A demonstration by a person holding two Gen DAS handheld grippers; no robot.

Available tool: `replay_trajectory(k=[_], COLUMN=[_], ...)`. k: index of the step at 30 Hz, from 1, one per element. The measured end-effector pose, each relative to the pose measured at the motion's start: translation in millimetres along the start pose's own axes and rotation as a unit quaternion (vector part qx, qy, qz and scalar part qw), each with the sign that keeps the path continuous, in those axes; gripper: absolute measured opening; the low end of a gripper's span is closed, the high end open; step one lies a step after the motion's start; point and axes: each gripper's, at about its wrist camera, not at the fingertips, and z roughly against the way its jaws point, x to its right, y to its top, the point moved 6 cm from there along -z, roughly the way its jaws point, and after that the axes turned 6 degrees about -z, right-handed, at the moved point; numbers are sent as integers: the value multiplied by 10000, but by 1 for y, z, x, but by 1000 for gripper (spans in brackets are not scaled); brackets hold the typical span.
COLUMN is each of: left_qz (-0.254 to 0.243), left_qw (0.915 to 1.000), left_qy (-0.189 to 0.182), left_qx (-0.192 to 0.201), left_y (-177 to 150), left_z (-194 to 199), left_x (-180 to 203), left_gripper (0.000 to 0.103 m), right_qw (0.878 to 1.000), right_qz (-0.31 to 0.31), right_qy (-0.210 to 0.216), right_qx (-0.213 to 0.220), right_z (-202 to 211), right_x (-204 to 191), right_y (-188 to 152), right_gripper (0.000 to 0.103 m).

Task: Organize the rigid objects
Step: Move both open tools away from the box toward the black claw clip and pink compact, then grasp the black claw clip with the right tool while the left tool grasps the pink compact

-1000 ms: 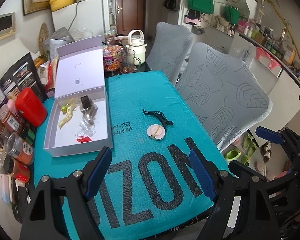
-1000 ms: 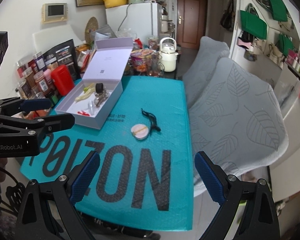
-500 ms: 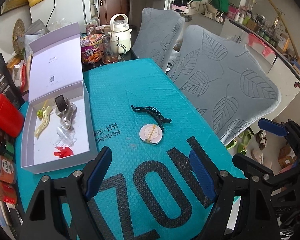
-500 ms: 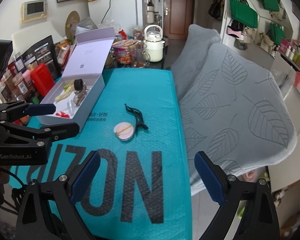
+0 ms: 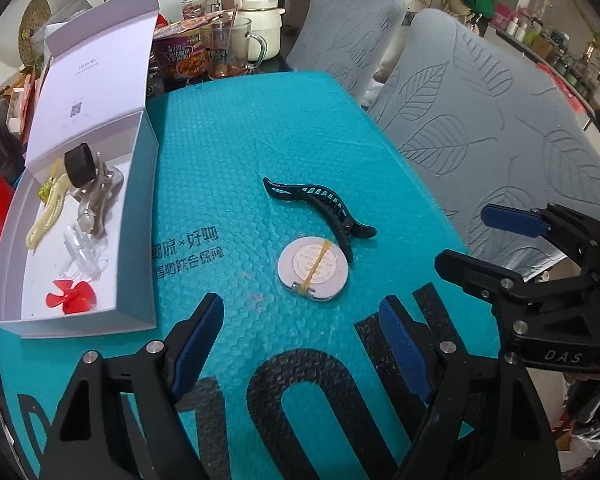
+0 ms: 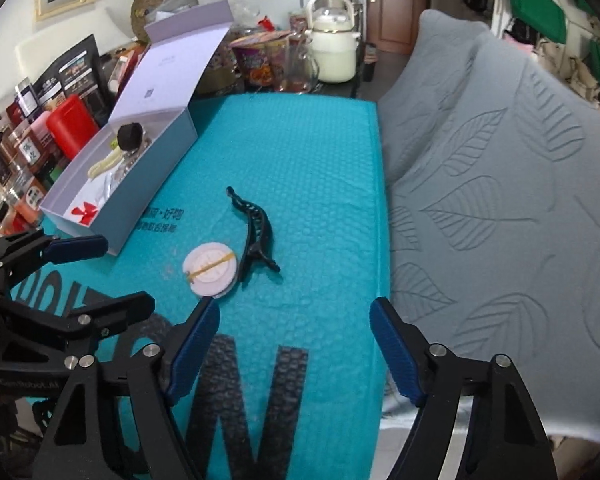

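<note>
Both grippers are now sitting lower and closer over the teal bubble mailer (image 5: 284,132) than a second ago, so the loose items on it are looming larger in both wrist views. Over that second the right gripper (image 6: 294,344) has just been narrowing its jaws, yet they are standing apart with only bare mailer between the blue pads and nothing pinched. Its left fingertip is hovering just beside the near edge of the round white disc (image 6: 211,268), though contact cannot be judged. The left gripper (image 5: 302,342) is holding its jaws spread as well, empty, poised above the mailer just short of the same disc (image 5: 313,270), which is crossed by a yellow rubber band. Touching the disc's far right side, the black hair clip (image 5: 320,210) is lying flat, curving away toward the middle of the mailer. To the left, the open lavender box (image 5: 138,216) is resting on the mailer's edge with its lid tilted back, and it is holding a red propeller (image 5: 72,300), a cream hair clip (image 5: 48,216), a clear plastic piece, a grey clip and a black ring. Behind the mailer, a cream kettle (image 5: 258,16), a glass mug and an instant-noodle cup are standing together, and grey leaf-patterned chair covers (image 5: 496,120) are lining the right side.
</note>
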Motion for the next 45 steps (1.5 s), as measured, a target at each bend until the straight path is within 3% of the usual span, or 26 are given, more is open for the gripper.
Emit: replay_trajectory(k=[4,21,23,25,31,39,45], left_qz=[-60,-10,-44,-78,-231,-399,-483], left_qw=[9999,9994,9993,9993,9991,9985,9980], left_qy=[16,73,133,133,82,35,3], left_qx=[-105,-340,-342,-333,-339,-362,-406], left_y=[4,1,2,5,20,23,17], left_z=[-20,-52,-55,-56,-67,-71,-73], left_x=[0,-12,-10,-8,-1,12,21], left_gripper=[80,80,80,80,80,80,70], right_qw=[9998,9917,9909,9910,9912,9917,9917], right_qz=[118,804,787,773,842,725,682], right_qy=[135,884,933,976,928,951,948], right_qx=[-124,-480,-561,-493,-421,-480,-538], right_z=[-23,-94,-101,-101,-102,-97,-93], right_x=[3,-19,-20,-20,-12,6,14], right_y=[9,39,39,42,48,47,42], right_gripper=[71,65,61,48,21,21,21])
